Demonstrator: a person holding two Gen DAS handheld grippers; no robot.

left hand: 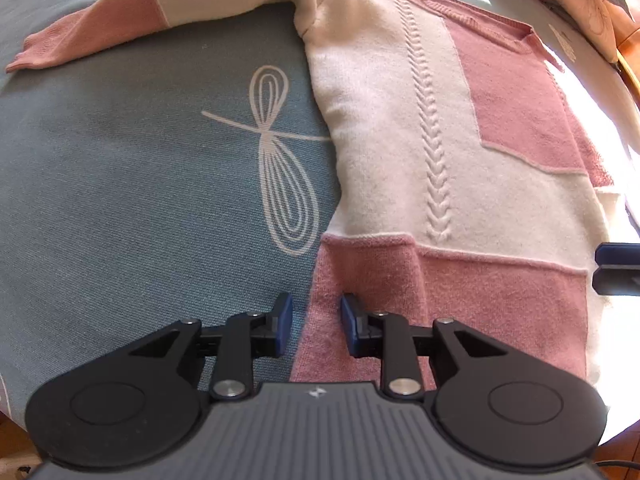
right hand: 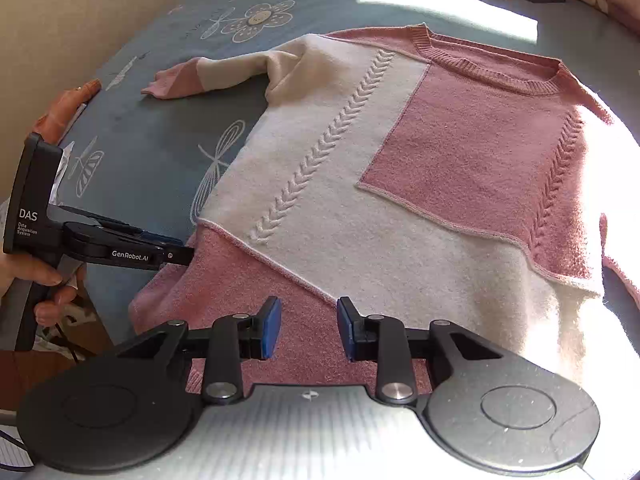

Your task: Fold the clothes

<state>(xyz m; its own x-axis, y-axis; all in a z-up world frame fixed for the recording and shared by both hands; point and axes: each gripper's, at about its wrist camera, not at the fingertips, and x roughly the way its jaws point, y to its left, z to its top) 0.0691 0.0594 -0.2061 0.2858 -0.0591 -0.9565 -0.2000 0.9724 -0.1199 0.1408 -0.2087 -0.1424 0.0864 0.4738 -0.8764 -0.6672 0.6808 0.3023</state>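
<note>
A pink and cream knit sweater [left hand: 420, 140] lies flat, front up, on a blue-grey bedspread [left hand: 140, 200]; it also shows in the right wrist view [right hand: 380, 200]. Its left sleeve [left hand: 120, 24] stretches out to the side [right hand: 208, 74]. My left gripper [left hand: 316, 324] is open, its jaws straddling the sweater's left hem edge. It shows from the side in the right wrist view [right hand: 180, 250], at the hem corner. My right gripper [right hand: 308, 328] is open over the pink hem band. Its fingertips [left hand: 616, 268] show at the right edge of the left wrist view.
The bedspread [right hand: 160, 140] has white flower and dragonfly prints [left hand: 280, 168]. A floral pillow or quilt [left hand: 580, 0] lies at the far right. Bright sunlight washes out the sweater's right side [right hand: 592, 320]. The bed edge is at the lower left [right hand: 100, 320].
</note>
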